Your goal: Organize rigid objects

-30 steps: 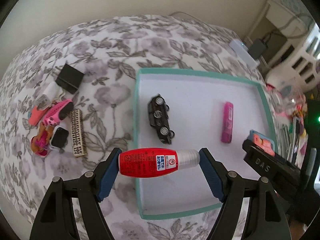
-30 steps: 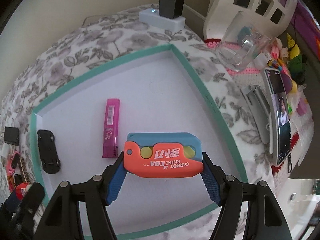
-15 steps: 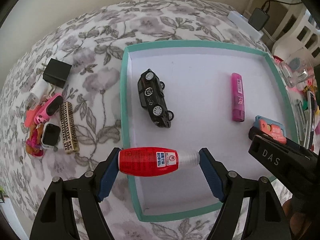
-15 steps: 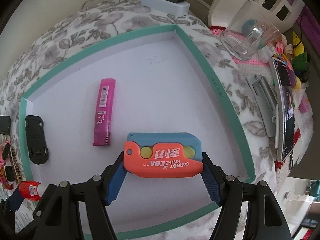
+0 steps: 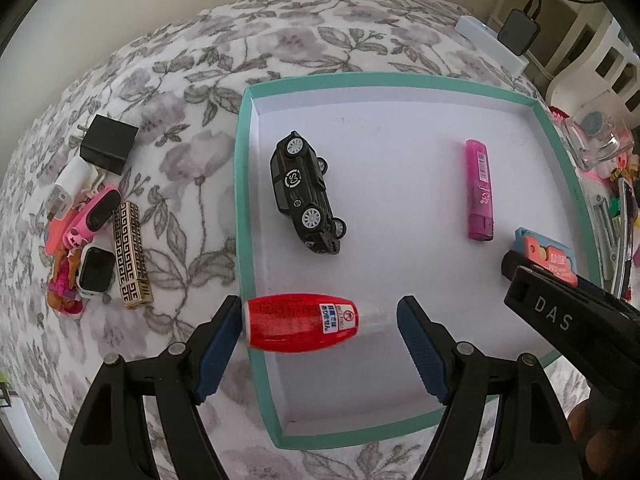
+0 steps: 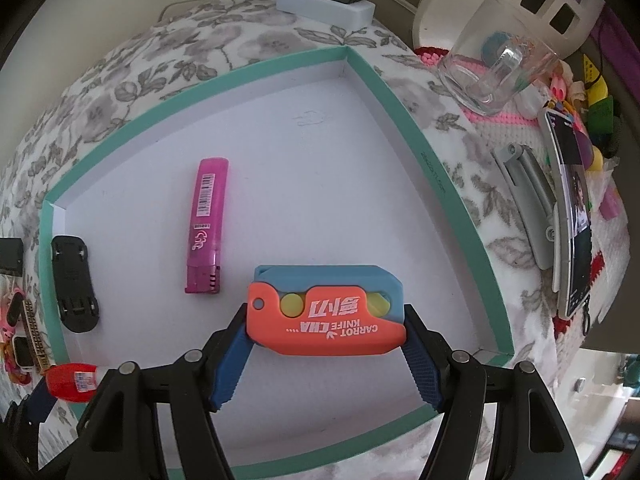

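Observation:
A white tray with a teal rim (image 5: 242, 208) (image 6: 404, 108) lies on a floral cloth. In it are a black toy car (image 5: 306, 194) (image 6: 74, 282) and a pink lighter (image 5: 479, 188) (image 6: 206, 226). My left gripper (image 5: 320, 326) is shut on a red bottle with a clear cap (image 5: 300, 322) (image 6: 72, 380), held over the tray's left rim. My right gripper (image 6: 326, 320) is shut on an orange and blue carrot knife toy (image 6: 324, 312) (image 5: 546, 254), held over the tray's right part.
Left of the tray lie a black charger (image 5: 108, 144), a white plug (image 5: 68, 186), pink toys (image 5: 86, 220), a small watch (image 5: 94, 272) and a gold patterned lighter (image 5: 130, 254). A power strip (image 6: 326, 2), a glass mug (image 6: 496, 70) and a phone (image 6: 574, 216) are to the right.
Both grippers have come lower and closer over the tray with their objects still held. The tray and its contents look larger in both views.

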The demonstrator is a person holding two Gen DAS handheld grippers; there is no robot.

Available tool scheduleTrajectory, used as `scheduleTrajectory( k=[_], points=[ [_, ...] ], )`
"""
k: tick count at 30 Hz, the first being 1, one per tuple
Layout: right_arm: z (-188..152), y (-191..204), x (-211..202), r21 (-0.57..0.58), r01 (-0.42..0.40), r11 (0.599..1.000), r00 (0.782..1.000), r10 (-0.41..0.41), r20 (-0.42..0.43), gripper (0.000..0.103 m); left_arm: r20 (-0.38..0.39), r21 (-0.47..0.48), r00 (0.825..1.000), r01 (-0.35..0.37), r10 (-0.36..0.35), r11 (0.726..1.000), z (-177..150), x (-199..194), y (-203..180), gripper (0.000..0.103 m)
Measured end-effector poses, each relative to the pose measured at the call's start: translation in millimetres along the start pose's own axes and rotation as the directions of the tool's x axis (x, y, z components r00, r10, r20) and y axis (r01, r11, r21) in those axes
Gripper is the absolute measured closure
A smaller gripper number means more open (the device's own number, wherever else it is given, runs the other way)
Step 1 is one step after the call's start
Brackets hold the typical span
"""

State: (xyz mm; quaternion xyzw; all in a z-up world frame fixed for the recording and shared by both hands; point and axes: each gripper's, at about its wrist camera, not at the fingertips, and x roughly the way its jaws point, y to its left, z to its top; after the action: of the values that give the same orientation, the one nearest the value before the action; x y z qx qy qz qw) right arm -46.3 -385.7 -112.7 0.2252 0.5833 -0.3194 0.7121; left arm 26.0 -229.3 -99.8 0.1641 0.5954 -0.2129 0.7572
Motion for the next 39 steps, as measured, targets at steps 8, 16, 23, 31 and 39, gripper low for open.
scheduleTrajectory(
  k=[8,16,23,31,39],
  points=[
    [1.6,2.5,-1.9,-0.011,-0.011,1.0,1.0,0.011,0.019,0.021,0.002,-0.023,1.0,0.024,-0.024,0.999,2.2,-0.9,3.9,0.022],
    [6.7,4.8,-23.9,-0.007,-0.048,0.999,0.992,0.048,0.12,0.014,0.057,-0.024,0.998,0.025,-0.024,0.999,6.0,-17.2,7.4,0.018],
    [4.7,8.6,-36.6,-0.007,-0.068,0.998,0.979,0.068,0.192,0.003,0.101,-0.087,0.995,0.0,0.009,0.996,10.1,-28.7,20.1,0.005],
    [4.3,9.3,-39.4,-0.004,-0.073,0.997,0.974,0.073,0.216,0.0,0.087,-0.275,0.993,-0.052,0.079,0.96,8.0,-26.0,69.1,0.005],
    [-2.9,38.3,-42.4,-0.115,-0.063,0.991,0.97,0.088,0.227,0.0,0.087,-0.451,0.988,-0.074,0.127,0.889,2.1,-28.8,128.3,0.0]
  ],
)
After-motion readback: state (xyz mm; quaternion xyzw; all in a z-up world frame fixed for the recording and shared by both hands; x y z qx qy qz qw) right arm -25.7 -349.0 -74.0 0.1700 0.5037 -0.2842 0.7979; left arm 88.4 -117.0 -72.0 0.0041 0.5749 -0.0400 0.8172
